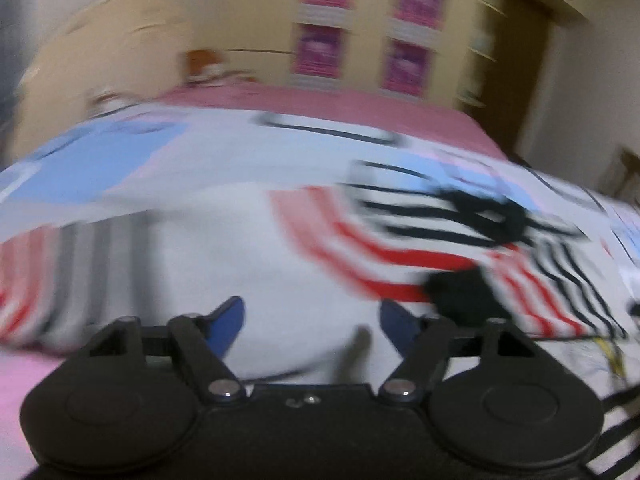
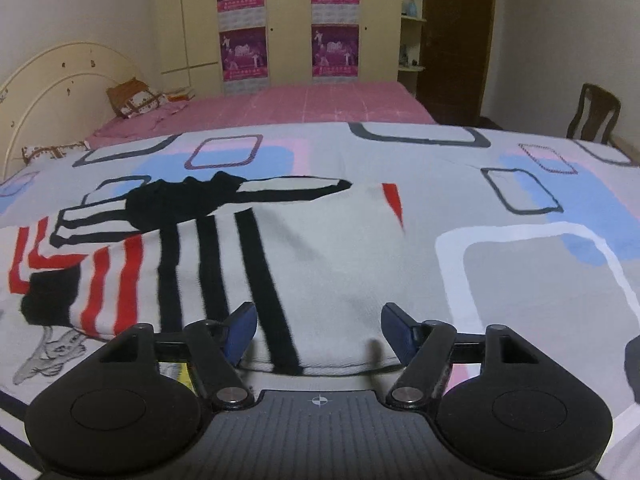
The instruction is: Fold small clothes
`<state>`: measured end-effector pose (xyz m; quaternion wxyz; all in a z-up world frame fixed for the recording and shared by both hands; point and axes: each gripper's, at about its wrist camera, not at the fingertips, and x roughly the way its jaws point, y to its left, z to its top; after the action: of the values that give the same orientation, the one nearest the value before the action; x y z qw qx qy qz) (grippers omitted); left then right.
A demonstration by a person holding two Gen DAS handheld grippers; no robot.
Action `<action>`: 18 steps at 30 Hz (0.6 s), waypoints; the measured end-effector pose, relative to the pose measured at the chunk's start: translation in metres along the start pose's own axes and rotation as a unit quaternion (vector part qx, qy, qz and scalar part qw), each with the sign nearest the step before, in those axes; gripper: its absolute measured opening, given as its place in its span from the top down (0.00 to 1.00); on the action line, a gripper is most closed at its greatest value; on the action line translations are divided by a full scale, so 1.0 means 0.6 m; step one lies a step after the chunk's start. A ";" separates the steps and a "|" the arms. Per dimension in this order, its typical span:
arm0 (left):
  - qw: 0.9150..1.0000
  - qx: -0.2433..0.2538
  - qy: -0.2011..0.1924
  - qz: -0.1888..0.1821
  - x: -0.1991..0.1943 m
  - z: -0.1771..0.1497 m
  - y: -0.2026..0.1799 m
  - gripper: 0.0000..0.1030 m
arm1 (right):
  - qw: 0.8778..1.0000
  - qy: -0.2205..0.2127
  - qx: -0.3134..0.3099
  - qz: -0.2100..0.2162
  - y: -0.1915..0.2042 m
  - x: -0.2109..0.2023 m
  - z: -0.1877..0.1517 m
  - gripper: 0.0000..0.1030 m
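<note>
Lying flat on the patterned bedsheet (image 2: 520, 264), the white knit garment with red and black stripes (image 2: 320, 248) sits just ahead of both grippers. Left gripper (image 1: 312, 320) and right gripper (image 2: 318, 328) have jaws released; pinching the near hem squarely should fold it evenly.

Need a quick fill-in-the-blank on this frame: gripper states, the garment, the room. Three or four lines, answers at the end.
1. Both the left gripper and the right gripper have their jaws ____.
2. The striped garment is white with black and ____ stripes.
3. The garment lies on a patterned sheet spread over a ____.
4. The wardrobe behind carries ____ purple posters.

Answers: open; red; bed; four
</note>
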<state>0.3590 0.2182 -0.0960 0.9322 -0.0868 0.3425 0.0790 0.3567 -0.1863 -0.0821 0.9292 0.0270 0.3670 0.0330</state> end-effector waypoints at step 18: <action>0.895 -0.437 -0.089 0.028 -0.052 -0.065 0.439 0.74 | 1.000 0.022 0.010 0.004 0.091 0.027 0.016 0.34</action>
<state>0.2566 0.4630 -0.1333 0.8242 -0.4686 0.1914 0.2540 0.3729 -0.1311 -0.0824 0.9204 0.0375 0.3877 0.0337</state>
